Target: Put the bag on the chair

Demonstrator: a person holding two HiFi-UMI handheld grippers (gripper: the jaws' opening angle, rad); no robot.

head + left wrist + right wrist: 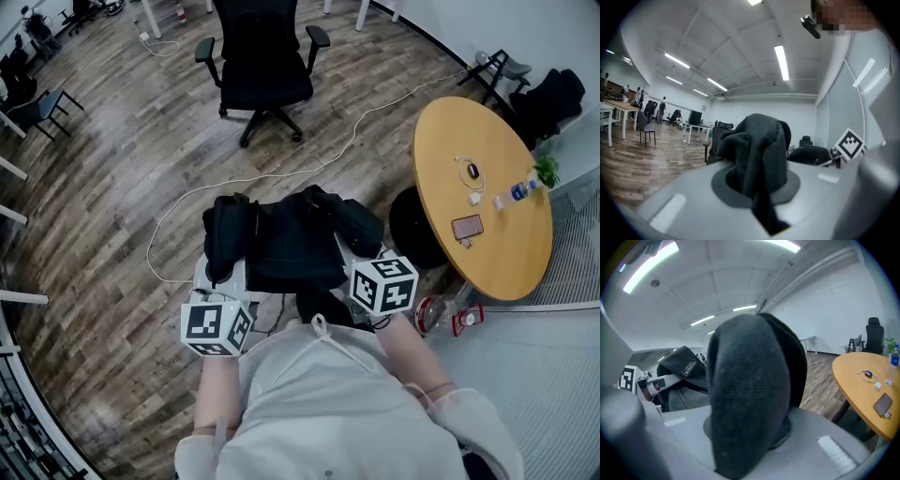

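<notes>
A black fabric bag [291, 234] hangs in front of me above the wooden floor, held up between both grippers. My left gripper [225, 281] is shut on a fold of the bag [757, 164] at its left side. My right gripper [361, 258] is shut on a thick padded strap of the bag [750, 394] at its right side. The black office chair [262, 66] stands farther ahead on the floor, well apart from the bag, its seat bare. In the left gripper view the chair [717, 136] shows just behind the bag.
A round wooden table [483, 202] stands to the right with a phone [467, 227], a bottle [523, 189] and small items on it. A white cable [309, 169] snakes over the floor between me and the chair. More chairs [37, 103] stand far left.
</notes>
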